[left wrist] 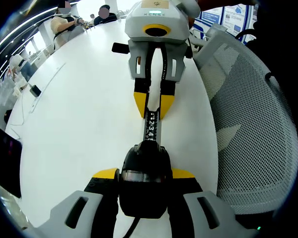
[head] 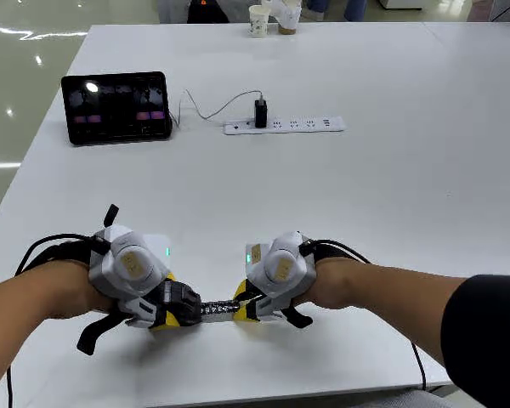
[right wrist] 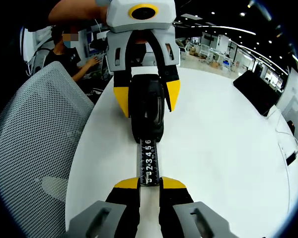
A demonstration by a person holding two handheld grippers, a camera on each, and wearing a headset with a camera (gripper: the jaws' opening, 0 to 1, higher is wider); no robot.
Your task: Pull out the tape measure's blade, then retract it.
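Your left gripper (left wrist: 145,174) is squeezing the black tape measure (left wrist: 144,193) by its fat case. Its two jaws are pressing on the case from both sides, and the yellow tips are touching it. So this gripper is partly open, just as wide as the case.

The blade (left wrist: 152,126) is sticking out a short way from the front of the case, straight ahead of the left gripper. It is showing black numbers. In the left gripper view you are seeing 1, 2, 3, 4. In the right gripper view you are seeing 2, 3, 4, 5, 6.

Your right gripper (right wrist: 149,184) is pinching the far end of the blade. Its jaws are almost all the way together, with just the thin blade between the yellow tips.

The two grippers are facing each other, nose to nose, and the short bit of blade is running between them. They are sitting low over the near edge of the white table (head: 365,187).

Small letters are showing on top of the right gripper, but they are too tiny to read.

Far ahead of the grippers, a dark tablet (head: 117,106) is standing on the table. Beside it, a white power strip (head: 285,126) is lying flat, with a black charger (head: 261,112) plugged in. Paper cups (head: 259,21) are standing at the far edge. A grey mesh chair (left wrist: 248,124) is sitting just beside the table.
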